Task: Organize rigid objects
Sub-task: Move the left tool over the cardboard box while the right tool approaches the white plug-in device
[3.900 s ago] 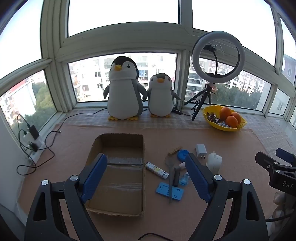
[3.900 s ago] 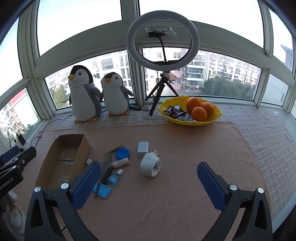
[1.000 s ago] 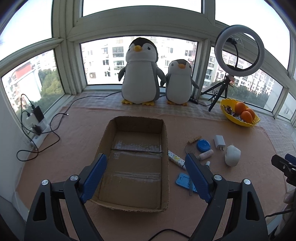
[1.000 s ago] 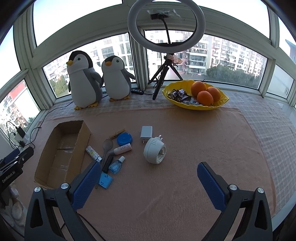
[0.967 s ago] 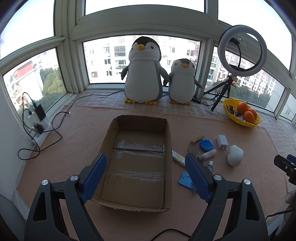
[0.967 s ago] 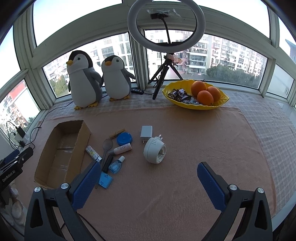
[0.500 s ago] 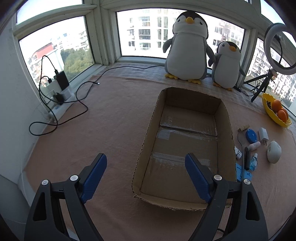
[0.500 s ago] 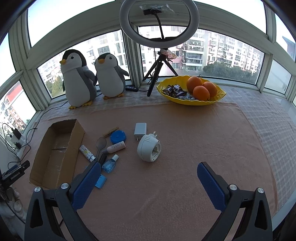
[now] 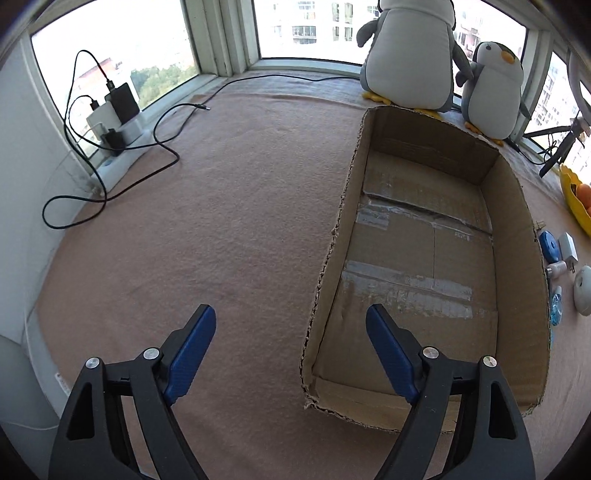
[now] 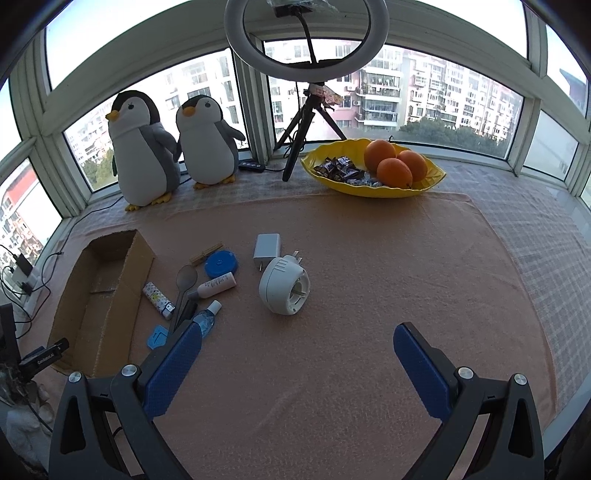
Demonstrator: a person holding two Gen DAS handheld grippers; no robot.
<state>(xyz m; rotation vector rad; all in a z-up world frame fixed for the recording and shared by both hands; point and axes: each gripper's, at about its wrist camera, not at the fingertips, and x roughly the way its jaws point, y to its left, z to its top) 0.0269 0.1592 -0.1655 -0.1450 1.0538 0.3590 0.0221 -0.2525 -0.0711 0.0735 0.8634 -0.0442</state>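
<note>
An open, empty cardboard box (image 9: 424, 155) lies on the tan mat; in the right wrist view the box (image 10: 123, 291) sits at the left. My left gripper (image 9: 289, 312) hangs over its near left corner, jaws closing, with the box's left wall between them and untouched. My right gripper (image 10: 297, 329) stands open over bare mat, holding nothing. Ahead of it lie a round white plug adapter (image 10: 284, 291), a white charger (image 10: 266, 247), a blue disc (image 10: 221, 264), a spoon (image 10: 184, 282), a small white bottle (image 10: 214, 287), a blue bottle (image 10: 206, 318) and a patterned tube (image 10: 158, 294).
Two plush penguins (image 10: 142, 151) and a ring light on a tripod (image 10: 306, 33) stand by the windows. A yellow bowl (image 10: 369, 190) holds oranges and sweets. A power strip with black cables (image 9: 110, 129) lies at the mat's left edge.
My left gripper has dropped and swung left, from over the box's middle to its near left corner, and its jaws have narrowed. The right gripper sank slightly.
</note>
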